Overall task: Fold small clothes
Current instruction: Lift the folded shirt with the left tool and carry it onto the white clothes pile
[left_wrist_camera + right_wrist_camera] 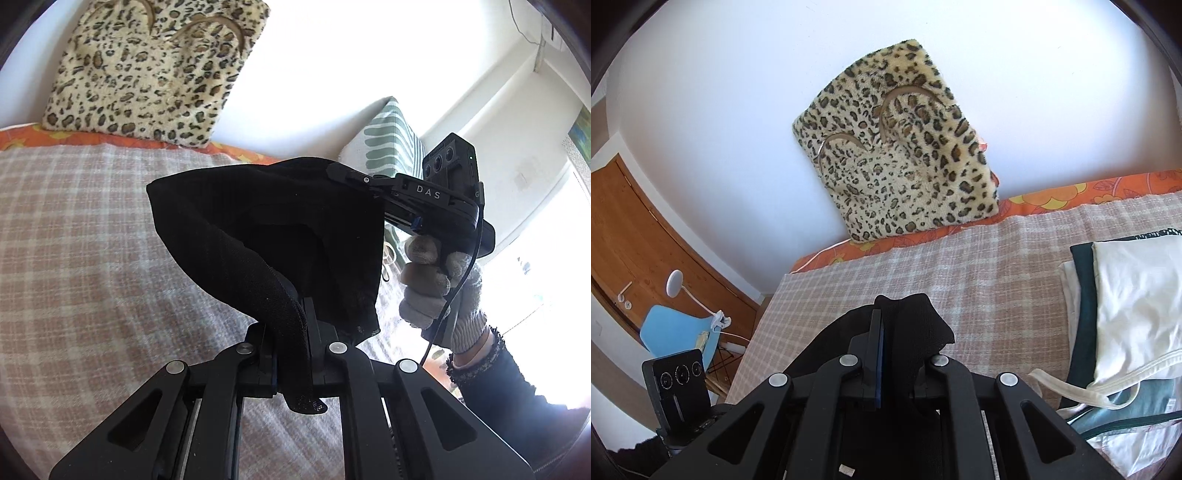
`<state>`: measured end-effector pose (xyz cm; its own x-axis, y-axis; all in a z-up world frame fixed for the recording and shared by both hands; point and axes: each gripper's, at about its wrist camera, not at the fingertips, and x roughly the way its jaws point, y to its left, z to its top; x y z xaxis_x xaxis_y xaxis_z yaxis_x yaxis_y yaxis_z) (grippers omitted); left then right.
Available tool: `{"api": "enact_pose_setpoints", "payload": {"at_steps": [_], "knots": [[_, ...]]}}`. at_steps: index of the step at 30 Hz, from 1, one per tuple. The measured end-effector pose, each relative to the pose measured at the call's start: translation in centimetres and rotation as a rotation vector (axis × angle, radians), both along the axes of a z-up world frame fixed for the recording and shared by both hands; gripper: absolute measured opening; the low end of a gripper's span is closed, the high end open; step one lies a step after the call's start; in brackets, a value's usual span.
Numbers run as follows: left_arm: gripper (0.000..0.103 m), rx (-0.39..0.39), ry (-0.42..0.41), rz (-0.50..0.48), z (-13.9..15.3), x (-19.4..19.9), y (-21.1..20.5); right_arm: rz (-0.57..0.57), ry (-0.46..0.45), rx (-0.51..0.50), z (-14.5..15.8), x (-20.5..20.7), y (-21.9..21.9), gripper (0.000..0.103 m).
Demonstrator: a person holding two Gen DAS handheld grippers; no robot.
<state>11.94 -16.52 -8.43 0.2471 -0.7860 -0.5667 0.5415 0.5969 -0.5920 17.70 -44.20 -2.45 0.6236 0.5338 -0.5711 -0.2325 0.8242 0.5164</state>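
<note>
The small black knit garment point(266, 236) hangs in the air between both tools, clear of the pink-and-white checked blanket point(92, 258) that fills the left and lower part of the left wrist view. The left gripper point(291, 354), at the bottom centre of that frame, has its jaws nearly closed on a twisted edge of the cloth, a tail of which pokes out below the pinch. The right gripper point(341, 170) enters from the right of the same frame, held by a person's hand in a grey knitted glove point(439, 288), and its tips are clamped on the garment's upper right corner. In the right wrist view the right gripper's jaws sit nearly shut at lower centre, with black fabric bunched around and between them.

The cloth runs from lower centre up to the right in the left wrist view, so its stretched edge lies along the line between the two pinch points and the body sags left of that line. My judgement is that laying it flat depends on drawing the two grips apart along that edge before lowering onto the blanket.

The only legible writing is "DAS" in white letters on the right gripper's body. A folded pile of white and dark green clothes point(1126, 302) lies at the right edge of the right wrist view, and a leopard-print plush cushion point(905, 155) leans against the wall behind.
</note>
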Motion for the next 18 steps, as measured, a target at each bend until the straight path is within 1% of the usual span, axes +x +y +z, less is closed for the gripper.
{"api": "enact_pose_setpoints", "payload": {"at_steps": [4,9,14,18], "knots": [[0.008,-0.006,-0.039,-0.048,0.8,0.6,-4.1,-0.047,-0.014,-0.008,0.8,-0.5,-4.0,0.007],[0.008,-0.013,-0.087,-0.091,1.6,1.5,-9.0,-0.085,-0.024,-0.031,2.7,0.2,-8.8,0.007],[0.008,-0.018,-0.123,-0.141,2.0,2.1,-13.9,-0.128,-0.044,-0.079,4.7,1.4,-13.4,0.007],[0.008,-0.021,-0.148,-0.173,1.7,2.8,-17.7,-0.167,-0.061,-0.135,5.3,1.7,-16.8,0.007]]}}
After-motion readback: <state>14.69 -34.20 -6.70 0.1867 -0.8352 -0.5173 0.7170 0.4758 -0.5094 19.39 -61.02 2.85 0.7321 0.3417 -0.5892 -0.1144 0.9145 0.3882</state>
